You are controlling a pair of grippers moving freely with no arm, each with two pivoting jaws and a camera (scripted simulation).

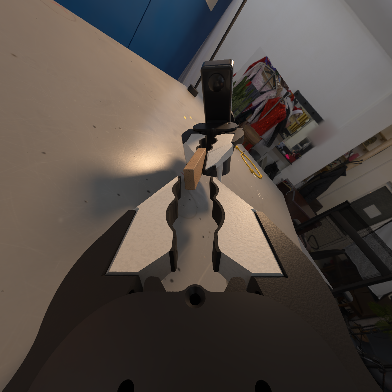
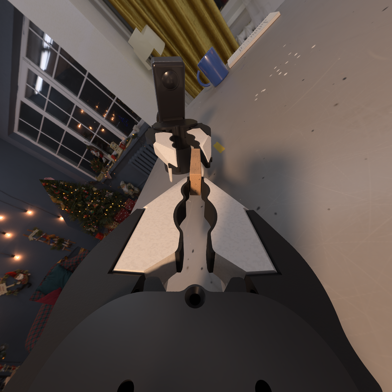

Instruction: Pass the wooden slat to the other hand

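- Right gripper (image 2: 195,186) clamps one end of the short pale wooden slat (image 1: 194,168)
- Left gripper (image 1: 195,186) gapes, empty
- Slat looks light, stiff; take its free end

Wooden slat (image 2: 195,171) pale tan; blue mug (image 2: 212,67); table (image 2: 318,148) beige, dark-speckled; curtain (image 2: 180,25) gold — yellow cord (image 1: 250,164).

Gap between the two grippers is almost filled by the wooden slat (image 1: 194,168); its free end sits just off the left gripper (image 1: 195,180) tips, whose jaws stand apart. Bench (image 1: 84,127) bare beneath and beside. Obstacles only along the edges (well apart from the grippers): blue mug (image 2: 212,66), white keyboard (image 2: 253,38), yellow cord (image 1: 250,163).
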